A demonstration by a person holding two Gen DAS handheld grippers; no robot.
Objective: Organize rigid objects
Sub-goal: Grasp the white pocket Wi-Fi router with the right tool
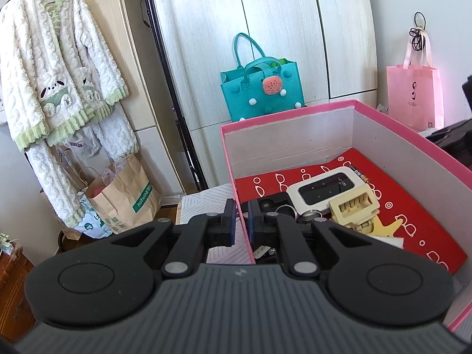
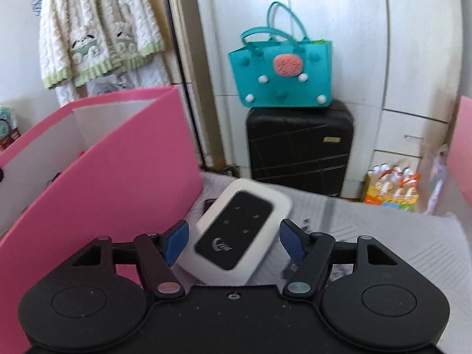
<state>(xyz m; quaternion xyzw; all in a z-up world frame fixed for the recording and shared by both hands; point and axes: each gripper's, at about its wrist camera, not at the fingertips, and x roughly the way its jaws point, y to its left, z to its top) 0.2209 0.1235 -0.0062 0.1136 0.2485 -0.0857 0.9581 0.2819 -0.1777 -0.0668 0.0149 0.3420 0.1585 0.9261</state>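
Note:
A pink box with white inner walls and a red patterned floor stands on the table. In it lie a white pocket router, a cream hair claw, metal rings and a black item. My left gripper is shut on the box's near left wall, one finger on each side of it. In the right wrist view a second white router lies flat on the table beside the pink box. My right gripper stands open around the router, with its blue pads clear of it.
A white patterned cloth covers the table. Behind it stand a black suitcase with a teal bag on top, and a bottle pack. A pink bag hangs at right; a robe and paper bag at left.

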